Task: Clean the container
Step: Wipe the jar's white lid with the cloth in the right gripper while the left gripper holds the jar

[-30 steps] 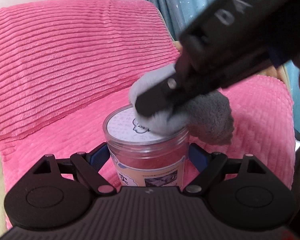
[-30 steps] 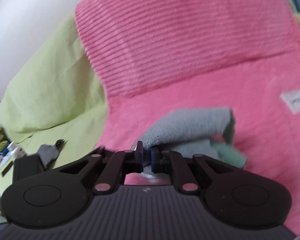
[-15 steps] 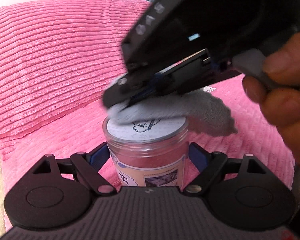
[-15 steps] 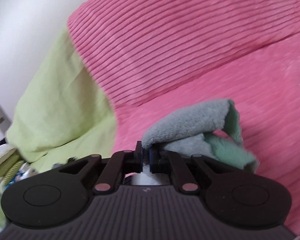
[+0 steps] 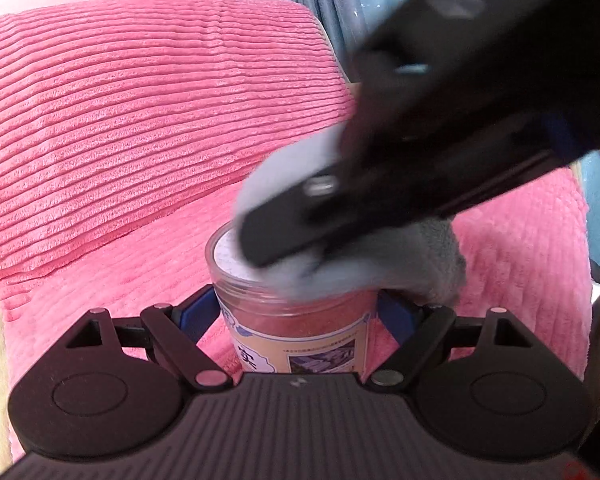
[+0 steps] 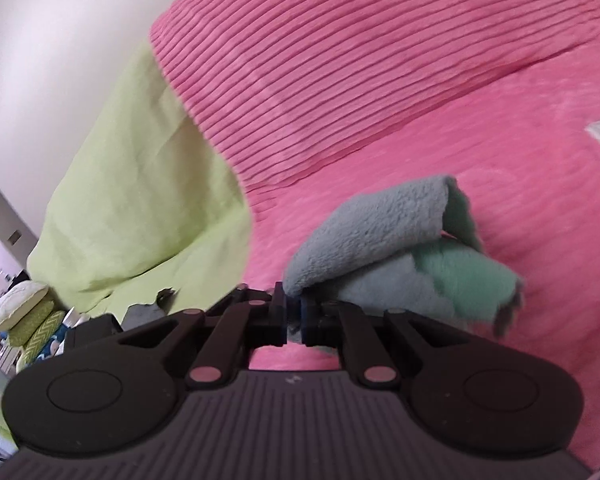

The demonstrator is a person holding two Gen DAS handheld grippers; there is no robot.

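Here, a ribbed pink blanket covers the seat — a lime-green sheet beside it, blue curtains behind. The left claw clamps the upright clear container; the right claw pinches a grey cloth — pressed on the container's lid.

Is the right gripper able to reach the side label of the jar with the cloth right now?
Probably only partly. The left gripper clamps the jar on both flanks, blocking those sides. The right gripper, pinching the cloth, sits over the lid; the camera-facing label looks uncovered.
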